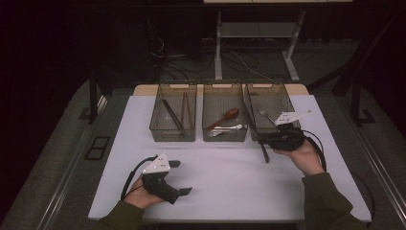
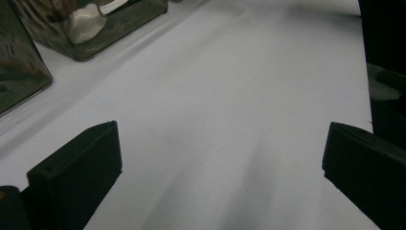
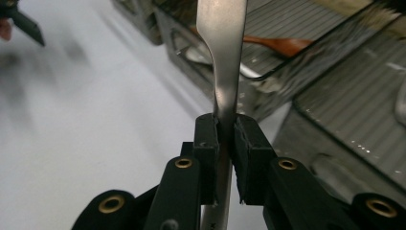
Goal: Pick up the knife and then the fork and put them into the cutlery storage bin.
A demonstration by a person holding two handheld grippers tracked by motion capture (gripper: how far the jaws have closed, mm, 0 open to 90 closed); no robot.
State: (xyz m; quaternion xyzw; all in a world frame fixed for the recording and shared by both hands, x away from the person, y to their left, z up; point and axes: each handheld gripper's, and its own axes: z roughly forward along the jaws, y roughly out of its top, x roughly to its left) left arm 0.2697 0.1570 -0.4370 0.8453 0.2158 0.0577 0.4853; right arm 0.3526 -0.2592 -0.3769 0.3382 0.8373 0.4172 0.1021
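My right gripper (image 1: 268,140) hovers at the front left corner of the right bin (image 1: 287,98), shut on a long metal utensil (image 1: 264,152). In the right gripper view its black pads (image 3: 207,143) clamp the utensil's narrow handle (image 3: 224,72), which widens toward the top. The utensil's far end reaches over the gap between the middle bin (image 1: 225,138) and the right bin. My left gripper (image 1: 181,177) rests near the table's front left, open and holding nothing. In the left gripper view its fingers (image 2: 76,172) stand wide apart above bare white table.
Three clear bins line the back of the white table (image 1: 230,182). The left bin (image 1: 172,135) holds dark chopsticks (image 1: 174,117). A wooden spoon (image 1: 225,117) and a white spoon (image 1: 226,129) lie in the middle one, a metal spoon (image 1: 263,114) in the right one.
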